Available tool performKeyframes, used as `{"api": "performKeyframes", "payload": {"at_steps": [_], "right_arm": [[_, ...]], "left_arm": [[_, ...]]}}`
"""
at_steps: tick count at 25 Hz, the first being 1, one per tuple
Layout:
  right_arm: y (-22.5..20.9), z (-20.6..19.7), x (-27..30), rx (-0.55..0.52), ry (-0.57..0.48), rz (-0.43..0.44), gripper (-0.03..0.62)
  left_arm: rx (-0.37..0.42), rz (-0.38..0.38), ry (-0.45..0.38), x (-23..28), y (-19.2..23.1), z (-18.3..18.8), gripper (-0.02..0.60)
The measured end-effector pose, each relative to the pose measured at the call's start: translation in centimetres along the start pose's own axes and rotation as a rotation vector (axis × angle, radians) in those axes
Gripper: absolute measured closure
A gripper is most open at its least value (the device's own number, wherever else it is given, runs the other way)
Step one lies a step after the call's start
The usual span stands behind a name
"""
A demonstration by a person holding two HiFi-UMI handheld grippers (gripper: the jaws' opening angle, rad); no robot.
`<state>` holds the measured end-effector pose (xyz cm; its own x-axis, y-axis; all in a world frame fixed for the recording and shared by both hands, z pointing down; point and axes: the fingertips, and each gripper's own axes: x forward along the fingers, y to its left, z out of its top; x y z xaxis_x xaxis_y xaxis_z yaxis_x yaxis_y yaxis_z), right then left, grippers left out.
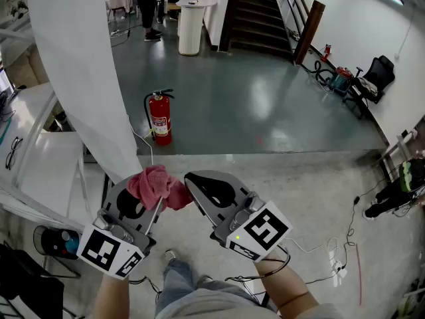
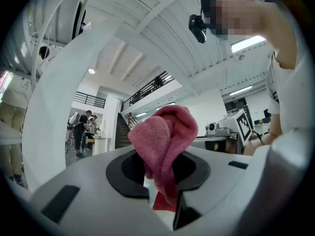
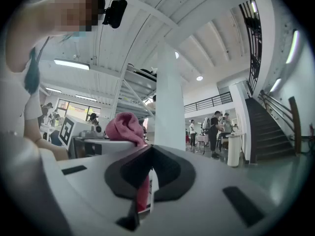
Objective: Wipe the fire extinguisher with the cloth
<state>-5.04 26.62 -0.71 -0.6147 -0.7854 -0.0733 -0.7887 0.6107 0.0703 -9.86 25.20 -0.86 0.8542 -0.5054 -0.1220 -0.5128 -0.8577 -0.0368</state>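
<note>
A red fire extinguisher stands upright on the glossy floor, well ahead of both grippers and just right of a white column. My left gripper is shut on a pink cloth, which bunches up above its jaws. In the left gripper view the cloth hangs down into the closed jaws of the left gripper. My right gripper sits just right of the cloth, shut and holding nothing. The right gripper view has the cloth to the left of the right gripper.
A wide white column rises at the left, with a white table beside it. A round white pedestal, people and a staircase are at the back. Cables trail over the concrete floor at the right; gear lines the right wall.
</note>
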Motion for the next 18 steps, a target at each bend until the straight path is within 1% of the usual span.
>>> {"api": "performKeyframes", "payload": {"at_steps": [6, 9, 14, 18], "right_arm": [[-0.2, -0.2, 0.5, 0.005, 0.0, -0.001, 0.588], [-0.5, -0.4, 1.3, 0.007, 0.004, -0.003, 0.588], [-1.4, -0.4, 3.5, 0.015, -0.007, -0.006, 0.588], [-2.5, -0.6, 6.6, 0.022, -0.023, 0.006, 0.588]], "left_arm": [[0.015, -0.008, 0.007, 0.3, 0.4, -0.2, 0.48], [0.007, -0.014, 0.005, 0.5, 1.2, -0.2, 0.48], [-0.013, -0.014, 0.004, 1.1, 3.8, -0.2, 0.48], [-0.013, -0.02, 0.006, 1.9, 7.2, -0.7, 0.48]]}}
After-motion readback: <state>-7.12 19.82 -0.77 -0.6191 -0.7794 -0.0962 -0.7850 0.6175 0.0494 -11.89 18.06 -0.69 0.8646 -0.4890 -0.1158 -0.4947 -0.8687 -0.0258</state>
